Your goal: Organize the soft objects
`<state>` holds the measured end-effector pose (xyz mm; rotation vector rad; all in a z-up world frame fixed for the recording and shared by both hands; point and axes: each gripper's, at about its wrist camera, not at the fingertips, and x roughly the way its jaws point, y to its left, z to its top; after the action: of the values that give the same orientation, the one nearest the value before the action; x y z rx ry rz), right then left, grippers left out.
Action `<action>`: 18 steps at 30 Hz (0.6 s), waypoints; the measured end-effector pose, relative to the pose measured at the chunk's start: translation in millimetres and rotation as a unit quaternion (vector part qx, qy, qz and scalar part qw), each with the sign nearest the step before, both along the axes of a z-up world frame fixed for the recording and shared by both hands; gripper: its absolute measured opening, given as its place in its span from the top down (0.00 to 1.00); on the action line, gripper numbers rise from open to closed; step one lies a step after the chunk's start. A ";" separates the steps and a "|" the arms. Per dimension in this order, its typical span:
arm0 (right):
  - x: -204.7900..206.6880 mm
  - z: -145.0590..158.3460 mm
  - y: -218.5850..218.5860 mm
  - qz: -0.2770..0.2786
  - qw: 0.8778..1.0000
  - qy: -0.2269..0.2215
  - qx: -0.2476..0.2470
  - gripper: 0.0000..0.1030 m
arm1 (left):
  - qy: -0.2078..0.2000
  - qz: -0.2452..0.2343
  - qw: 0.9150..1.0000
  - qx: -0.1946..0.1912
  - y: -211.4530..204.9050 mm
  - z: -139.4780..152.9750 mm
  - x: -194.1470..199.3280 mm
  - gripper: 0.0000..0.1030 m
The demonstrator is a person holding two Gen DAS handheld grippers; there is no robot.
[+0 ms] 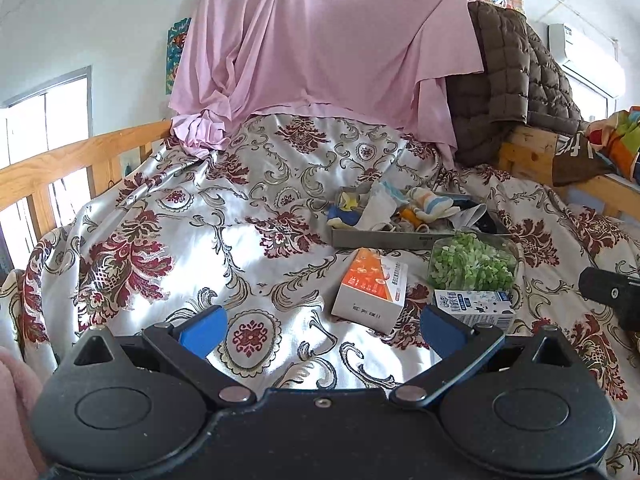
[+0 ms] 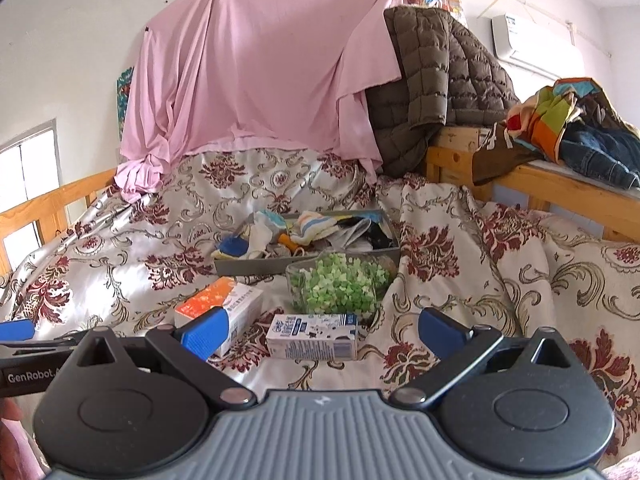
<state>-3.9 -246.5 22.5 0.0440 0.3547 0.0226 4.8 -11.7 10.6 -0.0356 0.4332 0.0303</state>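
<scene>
A grey tray [image 1: 384,239] [image 2: 256,268] lies on the floral bedspread and holds several small socks and cloths [image 1: 428,204] [image 2: 316,226]. A blue and yellow sock [image 1: 346,210] [image 2: 234,246] hangs at its left end. My left gripper [image 1: 320,330] is open and empty, hovering over the bedspread in front of the tray. My right gripper [image 2: 324,332] is open and empty, just above a small white carton. The left gripper's blue fingertip [image 2: 16,330] shows at the left edge of the right wrist view.
An orange and white box [image 1: 372,288] [image 2: 220,306], a clear bowl of green pieces [image 1: 472,266] [image 2: 340,286] and a white carton [image 1: 476,306] [image 2: 314,336] lie before the tray. A pink sheet [image 2: 256,72], brown quilted jacket [image 2: 436,80], wooden rails [image 1: 60,164] and piled clothes [image 2: 576,128] surround the bed.
</scene>
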 end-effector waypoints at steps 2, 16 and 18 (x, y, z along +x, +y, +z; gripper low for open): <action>2.1 -1.4 -0.2 -0.001 1.000 0.008 0.000 0.00 | 0.003 0.001 1.000 0.003 -0.4 -1.0 1.1 0.01; 15.0 -10.9 3.3 -0.010 0.998 0.056 -0.014 0.00 | 0.029 0.007 0.999 0.012 -3.2 -7.7 8.3 0.01; 17.4 -12.4 1.5 -0.015 0.998 0.065 -0.011 0.00 | 0.032 0.007 0.999 0.013 -3.5 -8.9 8.5 0.01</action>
<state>13.5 -244.9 10.0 0.0292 0.4842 -0.0148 13.3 -15.2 1.7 -0.0113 0.4964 0.0512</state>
